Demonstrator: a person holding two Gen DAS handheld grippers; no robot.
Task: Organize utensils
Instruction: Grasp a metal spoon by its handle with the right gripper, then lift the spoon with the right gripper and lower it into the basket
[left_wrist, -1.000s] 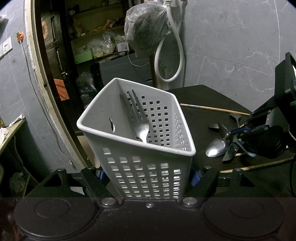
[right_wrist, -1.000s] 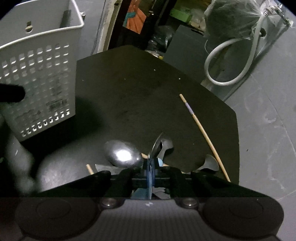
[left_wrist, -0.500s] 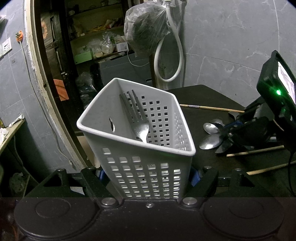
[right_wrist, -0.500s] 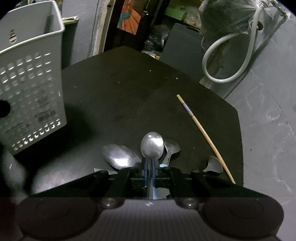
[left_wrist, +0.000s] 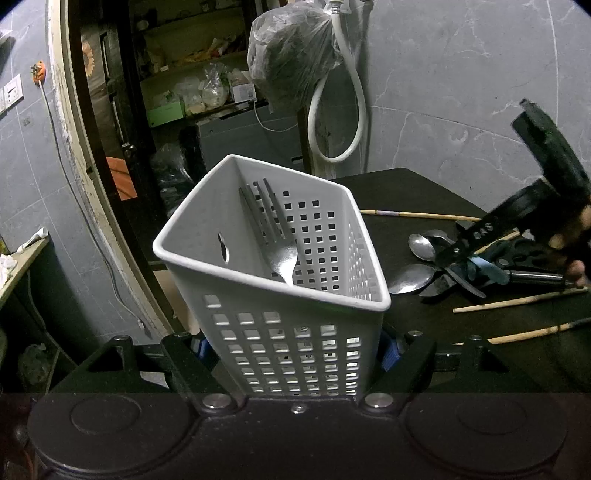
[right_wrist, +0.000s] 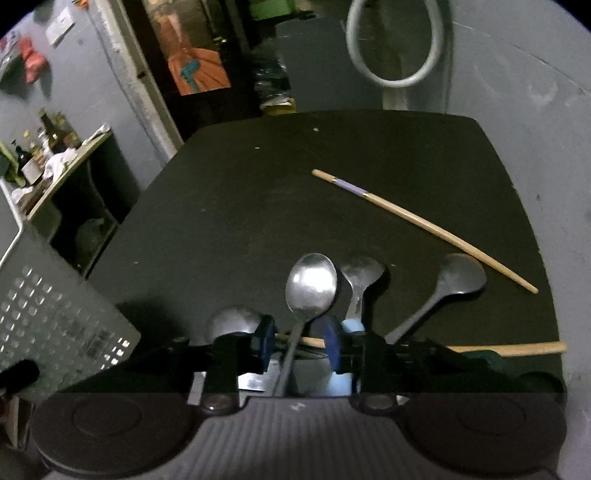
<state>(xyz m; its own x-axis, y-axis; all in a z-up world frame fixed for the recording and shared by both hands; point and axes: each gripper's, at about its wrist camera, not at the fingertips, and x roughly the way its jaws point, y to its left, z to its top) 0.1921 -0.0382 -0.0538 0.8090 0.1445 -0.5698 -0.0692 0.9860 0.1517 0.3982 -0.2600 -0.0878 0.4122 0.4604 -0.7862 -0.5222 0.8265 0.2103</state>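
- One fork (left_wrist: 282, 254) leaning inside white basket (left_wrist: 280, 295), clamped between left gripper (left_wrist: 295, 350) fingers.
- Right gripper (right_wrist: 301, 341) fingers now parted around spoon (right_wrist: 312, 286), pinched shut half a second ago.

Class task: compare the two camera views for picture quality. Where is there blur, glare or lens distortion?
Left wrist view: mostly sharp; white basket crisp, right gripper motion-blurred, door frame bowed by the fisheye. Right wrist view: softer overall; hose loop and basket smeared, bright glare on the spoon bowl, dim table with a shadow beside the basket.
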